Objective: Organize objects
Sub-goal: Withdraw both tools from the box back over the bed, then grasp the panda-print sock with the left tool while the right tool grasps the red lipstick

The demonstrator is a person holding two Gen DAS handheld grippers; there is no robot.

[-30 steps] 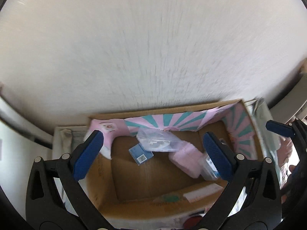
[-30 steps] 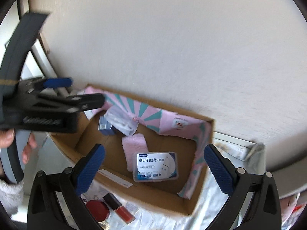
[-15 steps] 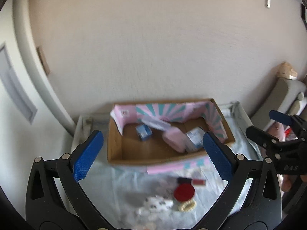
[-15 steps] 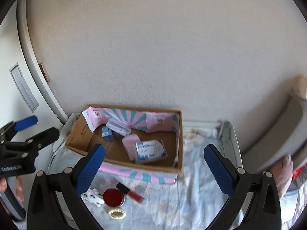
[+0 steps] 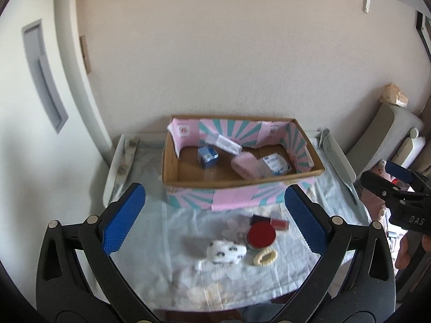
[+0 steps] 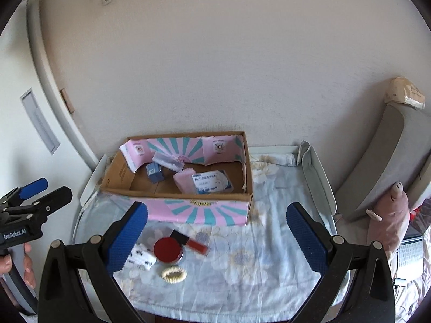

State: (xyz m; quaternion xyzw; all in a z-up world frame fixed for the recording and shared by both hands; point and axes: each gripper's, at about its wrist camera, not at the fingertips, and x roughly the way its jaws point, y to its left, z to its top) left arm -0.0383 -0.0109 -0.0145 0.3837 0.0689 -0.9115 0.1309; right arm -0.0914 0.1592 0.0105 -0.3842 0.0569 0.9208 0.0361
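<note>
Two grippers, left gripper (image 5: 215, 226) and right gripper (image 6: 216, 232), hang with fingers spread wide and empty above the desk's (image 6: 269, 269) near edge, facing the cardboard box (image 6: 188, 212).

A home, likely a bedroom or living room. Small table (image 6: 317, 177) with raised white rim against a plain textured wall (image 6: 215, 67), covered in a floral cloth (image 6: 256, 258). At 3 o'clock, a grey cushion (image 6: 385, 161) and a pink plush toy (image 6: 388, 220). At 9 o'clock, a white door (image 5: 32, 86) with recessed handle. On the cloth, personal bits: red tin (image 6: 167, 249), lip gloss (image 6: 192, 242), hair tie (image 6: 173, 271), and a cardboard box (image 6: 188, 210) lined with pink wrap.
</note>
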